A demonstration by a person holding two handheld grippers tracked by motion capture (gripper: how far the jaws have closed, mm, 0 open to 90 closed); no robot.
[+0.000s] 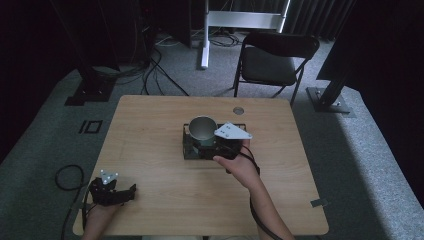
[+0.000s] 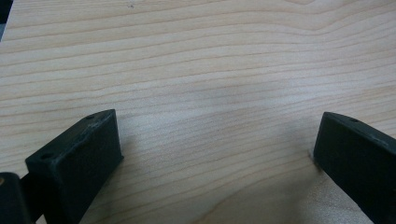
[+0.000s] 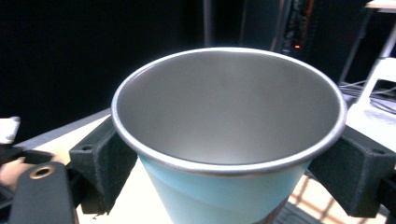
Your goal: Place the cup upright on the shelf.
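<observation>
- The cup (image 3: 229,121) in my right claw (image 3: 229,177) is dull silver-grey inside with a bright metal rim; its outer wall runs in pale turquoise bands, lighter over darker.
- Both jaws of that claw are matte black.
- My left claw (image 2: 215,158) is the same matte black.
- The desk (image 2: 201,70) is light wood with wavy brown grain lines.
- The tray (image 1: 192,150) under the cup looks black.
- The floor (image 1: 370,165) is grey carpet.
- The chair (image 1: 275,57) behind the desk is black.
</observation>
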